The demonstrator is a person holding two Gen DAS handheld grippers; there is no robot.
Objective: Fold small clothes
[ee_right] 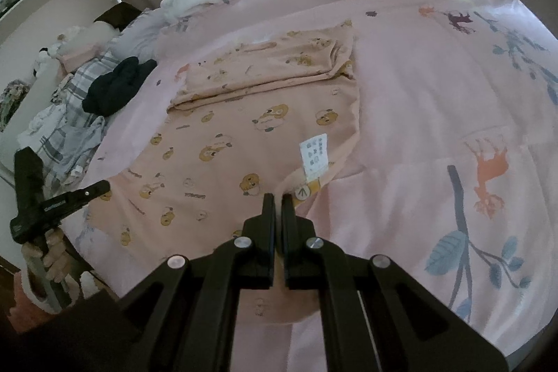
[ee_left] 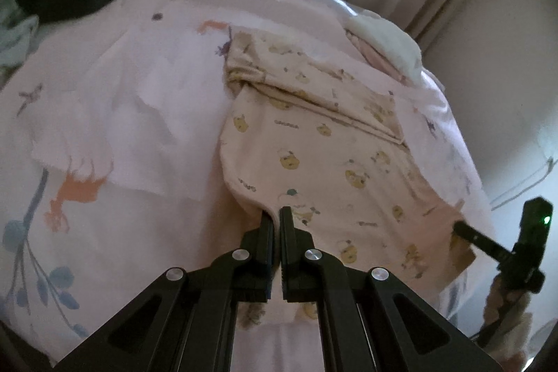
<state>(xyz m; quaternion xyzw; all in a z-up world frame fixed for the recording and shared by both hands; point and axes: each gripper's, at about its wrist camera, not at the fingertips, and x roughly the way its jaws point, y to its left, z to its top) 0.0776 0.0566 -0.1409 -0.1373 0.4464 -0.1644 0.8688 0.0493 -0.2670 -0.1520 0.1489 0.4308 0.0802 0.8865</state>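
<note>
On the pink bed (ee_right: pixel 401 100), the bear-print garment (ee_right: pixel 223 142) lies flat, its far part already folded over. Its near edge is pinched at the left corner by the left claw (ee_left: pixel 276 215) and beside the care label (ee_right: pixel 315 156) by the right claw (ee_right: pixel 278 201), both pressed together. Both corners should probably be lifted evenly and carried far, so the fold lands square.

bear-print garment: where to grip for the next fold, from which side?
Grip the bear-print garment by its near hem corners, coming from the near edge of the bed. The far part is already folded over, while the near hem lies flat. Both grippers, left and right, are pinching there.
</note>
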